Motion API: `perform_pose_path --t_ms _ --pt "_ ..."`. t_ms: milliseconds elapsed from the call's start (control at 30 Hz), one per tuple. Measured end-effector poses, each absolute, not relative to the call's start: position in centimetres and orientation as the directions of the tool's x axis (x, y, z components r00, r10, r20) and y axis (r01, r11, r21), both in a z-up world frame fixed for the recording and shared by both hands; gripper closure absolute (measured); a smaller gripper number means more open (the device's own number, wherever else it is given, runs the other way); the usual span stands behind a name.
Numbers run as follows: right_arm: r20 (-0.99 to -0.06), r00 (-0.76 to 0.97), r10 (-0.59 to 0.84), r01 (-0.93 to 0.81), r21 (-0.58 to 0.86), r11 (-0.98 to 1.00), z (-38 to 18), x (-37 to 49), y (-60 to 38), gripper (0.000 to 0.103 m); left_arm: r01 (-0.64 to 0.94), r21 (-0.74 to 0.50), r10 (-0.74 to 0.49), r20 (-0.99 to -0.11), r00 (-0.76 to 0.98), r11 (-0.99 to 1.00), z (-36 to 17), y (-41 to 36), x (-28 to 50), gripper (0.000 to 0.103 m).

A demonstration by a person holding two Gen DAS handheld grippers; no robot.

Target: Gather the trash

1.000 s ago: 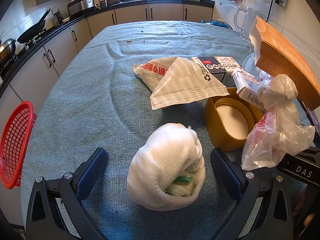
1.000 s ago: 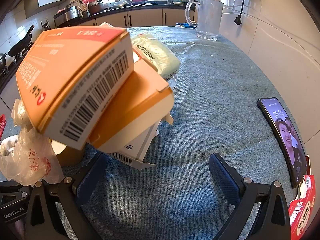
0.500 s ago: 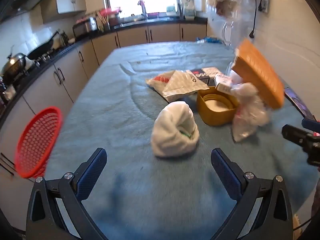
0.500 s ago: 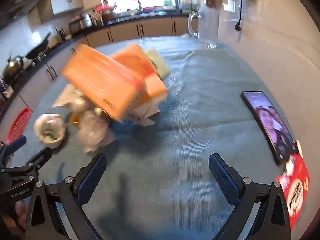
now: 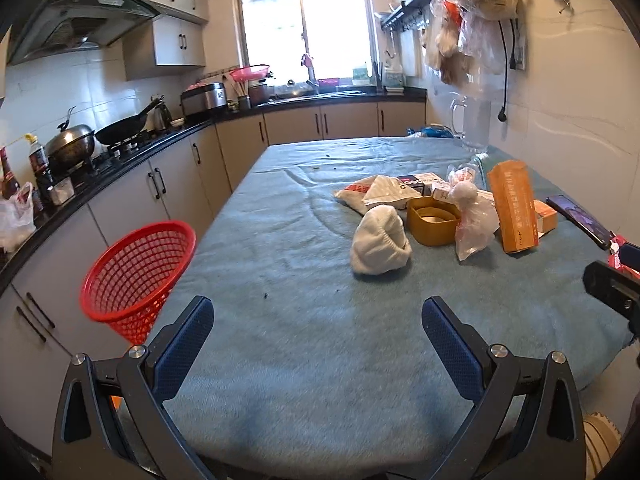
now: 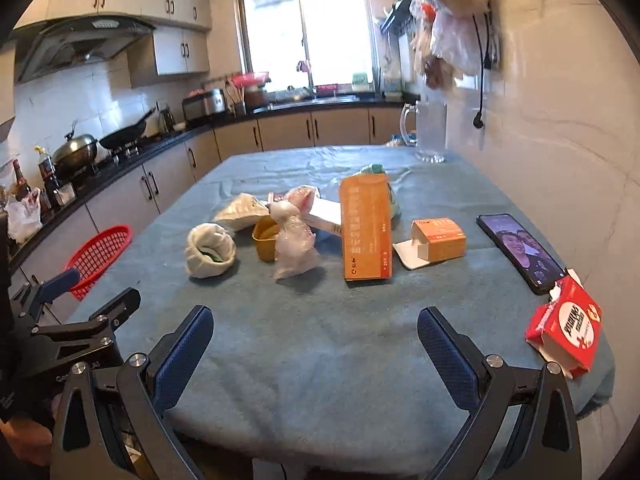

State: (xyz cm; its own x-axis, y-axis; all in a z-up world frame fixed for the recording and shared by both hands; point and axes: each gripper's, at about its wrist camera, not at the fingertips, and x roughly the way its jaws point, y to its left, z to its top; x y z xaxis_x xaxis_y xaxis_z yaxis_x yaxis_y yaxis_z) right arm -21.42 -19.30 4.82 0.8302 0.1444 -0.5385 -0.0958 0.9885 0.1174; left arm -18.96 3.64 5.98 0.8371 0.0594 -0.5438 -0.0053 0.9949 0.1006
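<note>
Trash lies clustered mid-table: a white wadded cloth bundle (image 5: 380,242) (image 6: 209,249), a mustard-yellow tub (image 5: 433,220) (image 6: 266,239), a knotted clear plastic bag (image 5: 474,220) (image 6: 294,246), a tall orange carton (image 5: 515,206) (image 6: 365,226) standing upright, a small orange box (image 6: 439,239), and flat white wrappers (image 5: 382,196). A torn red box (image 6: 566,326) sits at the table's right edge. A red mesh basket (image 5: 136,270) (image 6: 100,258) hangs off the left side. My left gripper (image 5: 318,338) and right gripper (image 6: 314,344) are both open and empty, held back over the near edge, well short of the trash.
A phone (image 6: 520,250) with a lit screen lies at the right near the wall. A glass pitcher (image 6: 430,132) stands at the far right corner. Cabinets and a stove with a wok (image 5: 120,130) run along the left. The blue tablecloth (image 5: 304,360) is bare near me.
Both grippers have pulled back and up from close over the trash to the near table edge. The orange carton, tilted and in motion earlier, now stands upright on the table.
</note>
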Motion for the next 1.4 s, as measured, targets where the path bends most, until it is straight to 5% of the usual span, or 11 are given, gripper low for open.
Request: perform_pose_path --t_ms 1400 --pt "-0.496 0.853 0.165 -0.096 0.162 0.982 5.4 -24.2 -19.8 0.000 0.006 0.098 0.047 -0.528 0.848 0.995 6.1 3.5 -21.4 0.000"
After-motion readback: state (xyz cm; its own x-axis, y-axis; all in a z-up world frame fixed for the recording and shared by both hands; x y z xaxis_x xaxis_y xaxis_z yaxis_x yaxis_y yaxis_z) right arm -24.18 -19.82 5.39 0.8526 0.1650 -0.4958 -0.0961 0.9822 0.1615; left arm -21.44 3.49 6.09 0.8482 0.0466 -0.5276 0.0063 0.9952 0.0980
